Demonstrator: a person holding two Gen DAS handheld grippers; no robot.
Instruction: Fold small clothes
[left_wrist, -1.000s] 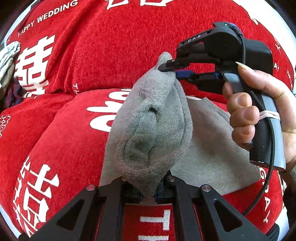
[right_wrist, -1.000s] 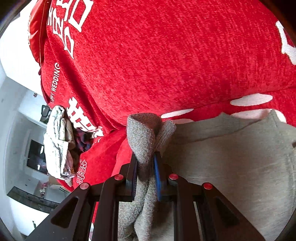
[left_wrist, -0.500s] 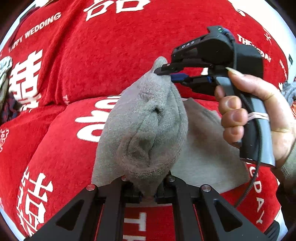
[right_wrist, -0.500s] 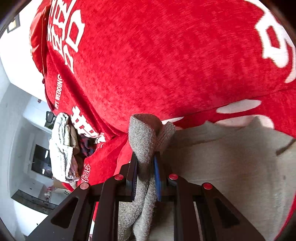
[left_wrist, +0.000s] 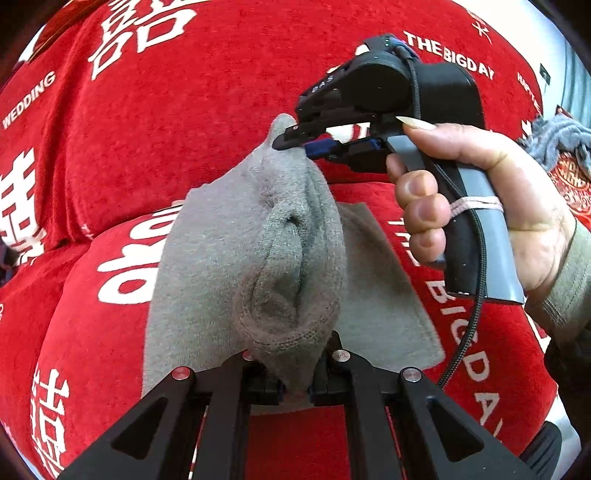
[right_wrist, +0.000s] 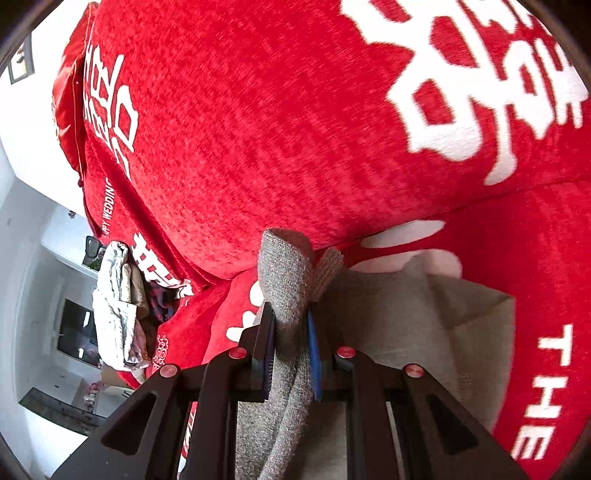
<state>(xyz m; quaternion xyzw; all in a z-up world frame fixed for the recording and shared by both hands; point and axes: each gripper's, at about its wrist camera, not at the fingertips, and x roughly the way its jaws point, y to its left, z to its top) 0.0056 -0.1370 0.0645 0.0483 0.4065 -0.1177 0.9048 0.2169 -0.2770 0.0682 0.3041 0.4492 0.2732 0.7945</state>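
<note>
Grey garment (left_wrist: 258, 258), centre frame, lifted over a red sofa cover (left_wrist: 184, 122): left gripper (left_wrist: 295, 387) pinches its lower hem, right gripper (left_wrist: 295, 144) clamps the upper edge, probably so the raised half can be carried across as one fold

The left wrist view is taken from just behind the left gripper (left_wrist: 295, 387), looking forward and downward along its fingers, very near the grey garment (left_wrist: 258, 258), with the right gripper (left_wrist: 295, 144) and the right hand (left_wrist: 491, 206) seen from the side. The right wrist view is taken from behind the right gripper (right_wrist: 290, 354), facing the red sofa cover (right_wrist: 295, 129) at close range, with a room glimpsed at the left edge. The grey garment (right_wrist: 406, 314) and the red cover (left_wrist: 184, 110) are shared by both views.
</note>
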